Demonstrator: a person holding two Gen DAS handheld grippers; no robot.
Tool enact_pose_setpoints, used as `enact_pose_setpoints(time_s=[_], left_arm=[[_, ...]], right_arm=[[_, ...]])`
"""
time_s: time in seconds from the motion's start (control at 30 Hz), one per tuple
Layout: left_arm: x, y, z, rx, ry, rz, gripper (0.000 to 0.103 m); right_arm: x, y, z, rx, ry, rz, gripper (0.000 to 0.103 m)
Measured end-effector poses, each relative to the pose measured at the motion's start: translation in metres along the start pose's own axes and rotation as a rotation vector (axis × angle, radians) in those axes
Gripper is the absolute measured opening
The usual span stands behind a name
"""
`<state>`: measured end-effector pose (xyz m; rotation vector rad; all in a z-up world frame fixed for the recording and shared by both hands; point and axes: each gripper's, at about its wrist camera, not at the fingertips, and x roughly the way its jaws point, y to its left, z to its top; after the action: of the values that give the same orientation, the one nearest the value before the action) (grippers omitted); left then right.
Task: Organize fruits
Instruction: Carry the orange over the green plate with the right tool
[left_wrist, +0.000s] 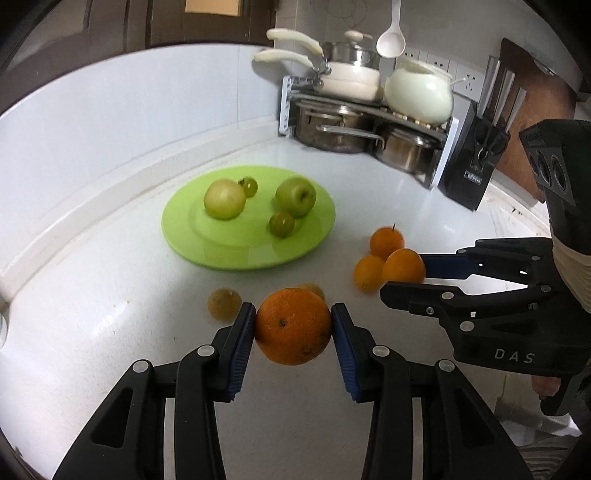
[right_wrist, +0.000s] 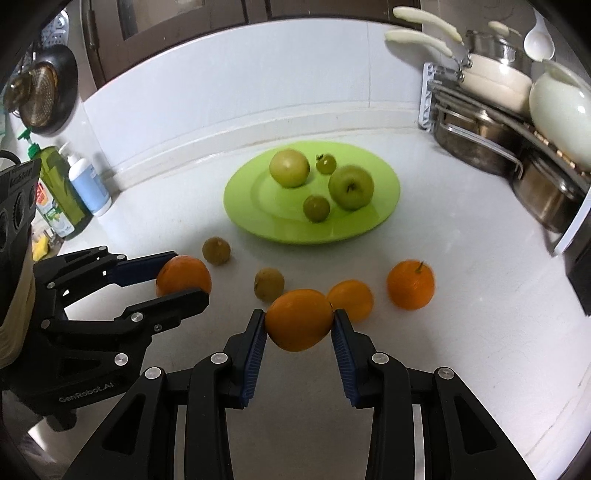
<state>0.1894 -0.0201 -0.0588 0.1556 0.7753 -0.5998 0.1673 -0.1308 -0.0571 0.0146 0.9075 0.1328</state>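
Note:
My left gripper (left_wrist: 293, 326) is shut on a large orange (left_wrist: 293, 325) above the white counter; it also shows in the right wrist view (right_wrist: 183, 275). My right gripper (right_wrist: 299, 321) is shut on another orange (right_wrist: 299, 319), which also shows in the left wrist view (left_wrist: 404, 266). Two more oranges (right_wrist: 350, 299) (right_wrist: 410, 284) lie on the counter. Two small brownish-green fruits (right_wrist: 217, 251) (right_wrist: 269, 284) lie near them. A green plate (right_wrist: 384, 206) holds several green fruits, among them a green apple (right_wrist: 351, 186).
A rack of pots (right_wrist: 498, 122) and a white jar (right_wrist: 561, 114) stand at the back right. A knife block (left_wrist: 476, 162) stands beside the rack. Bottles (right_wrist: 88, 184) stand at the back left. The wall runs behind the plate.

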Motion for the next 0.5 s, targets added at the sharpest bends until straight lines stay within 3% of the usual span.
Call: enact_pose_setpoints(time_s=[0.5], left_arm=[[-0.012,-0.007,0.046,0.005,-0.117,0.068,0.041]], right_arm=[[-0.023,-0.017,0.049,-0.054,-0.112,-0.012,0.037]])
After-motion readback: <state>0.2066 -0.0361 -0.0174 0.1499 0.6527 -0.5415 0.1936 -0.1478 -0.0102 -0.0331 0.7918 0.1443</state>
